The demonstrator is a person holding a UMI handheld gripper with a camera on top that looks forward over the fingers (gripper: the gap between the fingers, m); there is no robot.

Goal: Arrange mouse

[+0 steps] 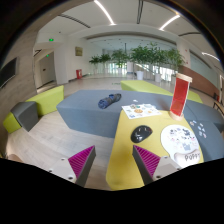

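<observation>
A black mouse [142, 132] lies on a yellow table [130, 150], beyond my fingers and a little right of them. My gripper [113, 160] is open and empty, with its magenta pads [82, 161] apart above the table's near edge. Nothing stands between the fingers.
A white round patterned mat [183, 140] lies right of the mouse. A red upright sign [180, 95] stands at the table's far right. A white sheet [138, 111] lies further back. A grey bench [95, 112] with a dark object [108, 100] is to the left, with green plants [140, 58] beyond.
</observation>
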